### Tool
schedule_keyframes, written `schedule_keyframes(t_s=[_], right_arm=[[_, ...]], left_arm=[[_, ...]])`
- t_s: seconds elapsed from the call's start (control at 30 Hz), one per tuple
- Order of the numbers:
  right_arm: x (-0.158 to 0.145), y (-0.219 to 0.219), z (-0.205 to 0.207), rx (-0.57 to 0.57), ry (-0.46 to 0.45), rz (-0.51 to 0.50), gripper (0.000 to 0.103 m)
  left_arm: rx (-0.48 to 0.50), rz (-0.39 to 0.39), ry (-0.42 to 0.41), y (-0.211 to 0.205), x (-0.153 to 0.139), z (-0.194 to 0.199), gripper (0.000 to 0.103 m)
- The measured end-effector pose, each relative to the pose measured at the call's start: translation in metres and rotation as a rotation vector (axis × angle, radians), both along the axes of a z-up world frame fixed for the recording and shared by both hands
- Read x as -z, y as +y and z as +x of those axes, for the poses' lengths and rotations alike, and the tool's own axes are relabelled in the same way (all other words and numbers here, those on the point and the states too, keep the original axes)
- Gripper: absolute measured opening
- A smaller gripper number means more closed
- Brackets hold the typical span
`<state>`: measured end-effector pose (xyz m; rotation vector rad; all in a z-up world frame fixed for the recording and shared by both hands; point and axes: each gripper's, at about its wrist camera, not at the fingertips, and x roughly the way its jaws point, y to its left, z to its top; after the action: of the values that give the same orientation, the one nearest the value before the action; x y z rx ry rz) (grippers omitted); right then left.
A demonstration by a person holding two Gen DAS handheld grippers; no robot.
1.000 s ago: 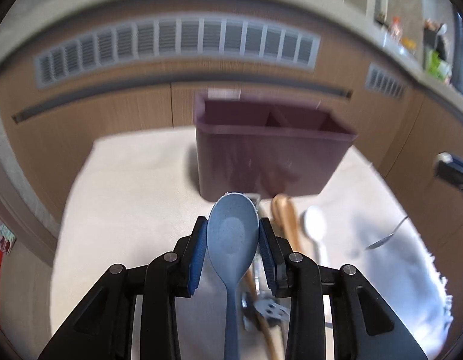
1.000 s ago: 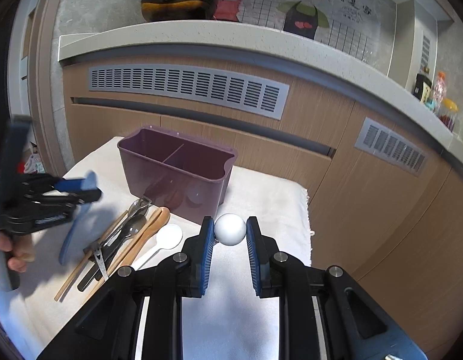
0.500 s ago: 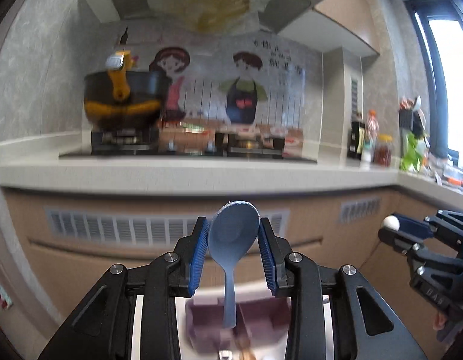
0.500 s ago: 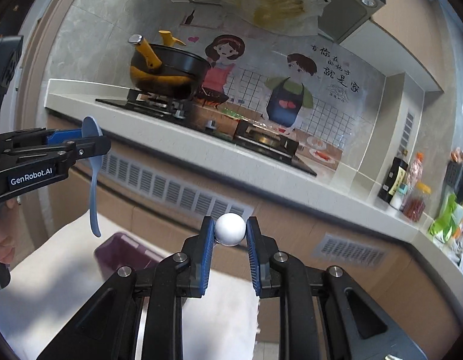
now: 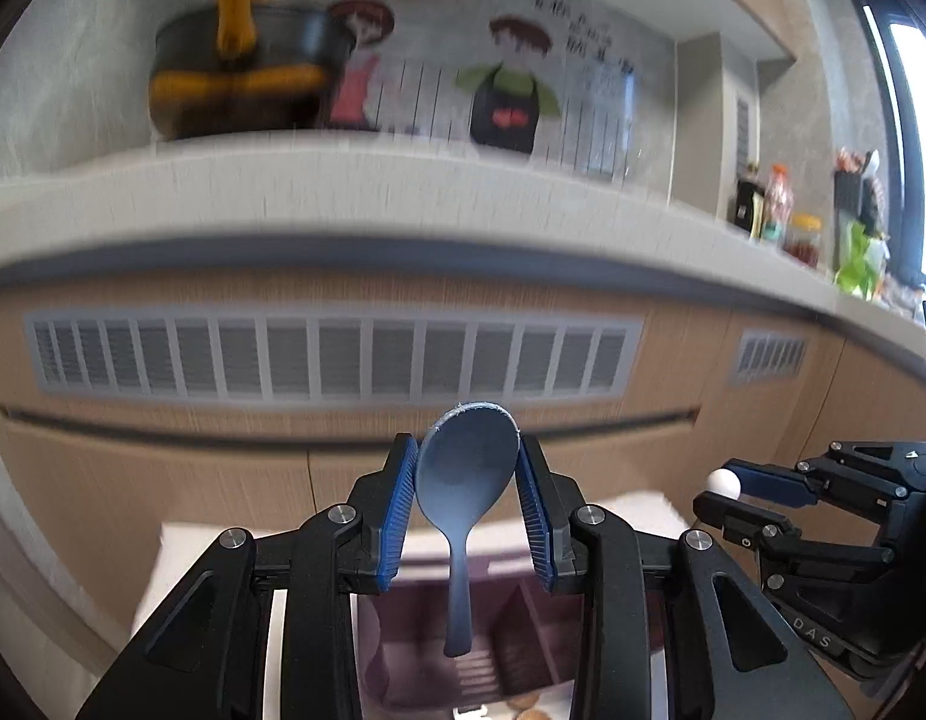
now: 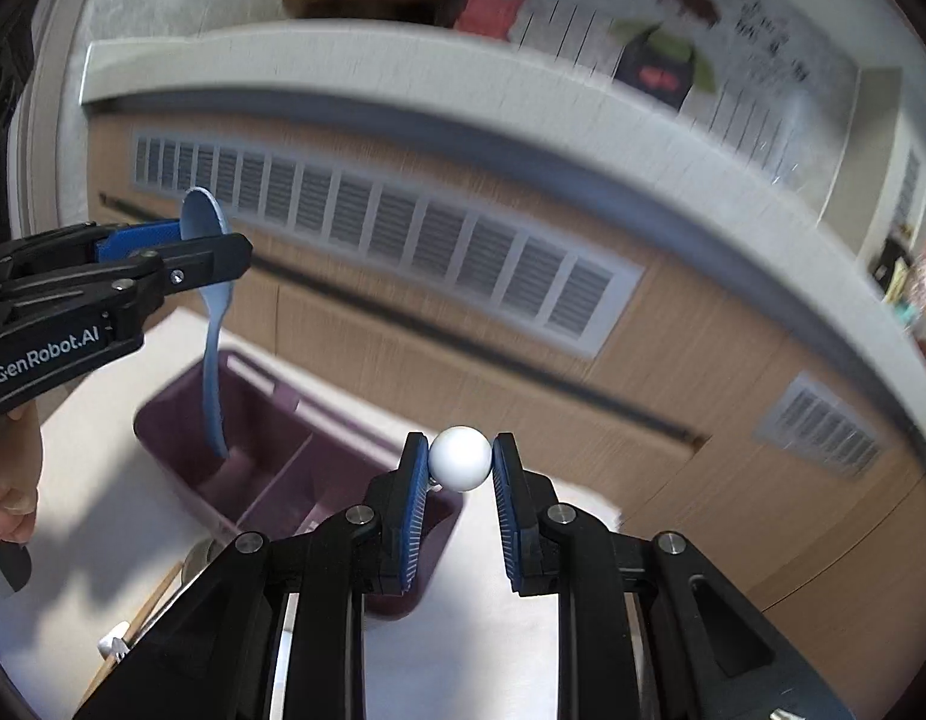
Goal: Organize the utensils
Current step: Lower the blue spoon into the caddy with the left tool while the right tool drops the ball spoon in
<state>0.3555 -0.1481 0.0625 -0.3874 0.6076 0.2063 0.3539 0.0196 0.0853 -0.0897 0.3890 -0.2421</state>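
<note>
My left gripper (image 5: 466, 468) is shut on the bowl of a blue spoon (image 5: 463, 480); its handle hangs down over the purple divided bin (image 5: 511, 654). In the right wrist view the left gripper (image 6: 180, 252) holds the blue spoon (image 6: 213, 360) with the handle tip in the left compartment of the bin (image 6: 270, 468). My right gripper (image 6: 459, 462) is shut on the round bowl of a white spoon (image 6: 459, 457), above the bin's right end. It shows at the right of the left wrist view (image 5: 727, 483).
The bin stands on a white cloth (image 6: 102, 450) over a small table. Wooden and metal utensils (image 6: 156, 600) lie on the cloth left of the bin. A wooden cabinet front with vent grilles (image 6: 372, 234) and a grey counter stand behind.
Both grippers have tilted downward from facing the stove wall. The blue spoon's handle has come down into the bin. The white spoon now hovers over the bin's right end.
</note>
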Motion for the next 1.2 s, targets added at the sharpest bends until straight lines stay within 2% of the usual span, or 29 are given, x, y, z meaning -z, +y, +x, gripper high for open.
schedule_keyframes(t_s=[0.1,0.27,0.3,0.33,0.37,0.4,0.43,0.5,0.57,0.63,0.77,0.93,1.0,1.2], right_arm=[[0.017,0.001,0.003,-0.006,0.032,0.006,0.02],[0.029,0.003,0.005,-0.002,0.063,0.037,0.021],[0.029,0.003,0.003,-0.002,0.06,0.043,0.027],[0.027,0.002,0.0,0.0,0.051,0.048,0.038],[0.025,0.001,-0.003,0.003,0.037,0.054,0.046],[0.023,-0.001,-0.008,0.006,0.019,0.064,0.062],[0.019,-0.003,-0.015,0.012,-0.007,0.072,0.072],[0.013,-0.007,-0.028,0.032,-0.051,0.077,0.079],[0.009,-0.009,-0.044,0.052,-0.075,0.082,0.086],[0.01,-0.011,-0.057,0.058,-0.08,0.089,0.103],[0.023,-0.007,-0.087,0.028,-0.051,0.078,0.103],[0.049,0.008,-0.116,-0.01,0.04,0.031,0.103],[0.059,0.017,-0.128,-0.067,0.08,0.022,0.103],[0.084,0.041,-0.16,-0.313,0.235,0.091,0.101]], left_arm=[[-0.011,-0.003,0.045,0.003,0.023,0.006,0.035],[-0.019,0.007,0.094,0.001,0.044,0.01,0.036],[-0.021,0.006,0.098,0.0,0.046,0.01,0.036],[-0.024,0.0,0.104,0.001,0.047,0.009,0.036],[-0.023,-0.007,0.107,0.002,0.047,0.007,0.037],[-0.022,-0.016,0.108,0.003,0.047,0.005,0.039],[-0.025,-0.022,0.107,0.004,0.046,0.0,0.041],[-0.034,-0.026,0.096,0.008,0.042,-0.009,0.051],[-0.05,-0.013,0.091,0.01,0.038,-0.021,0.054],[-0.059,-0.007,0.098,0.012,0.036,-0.034,0.056],[-0.073,-0.012,0.127,0.019,0.042,-0.067,0.069],[-0.103,-0.008,0.214,0.029,0.067,-0.105,0.073],[-0.109,-0.015,0.261,0.035,0.078,-0.12,0.074],[-0.164,0.013,0.351,0.05,0.11,-0.165,0.075]])
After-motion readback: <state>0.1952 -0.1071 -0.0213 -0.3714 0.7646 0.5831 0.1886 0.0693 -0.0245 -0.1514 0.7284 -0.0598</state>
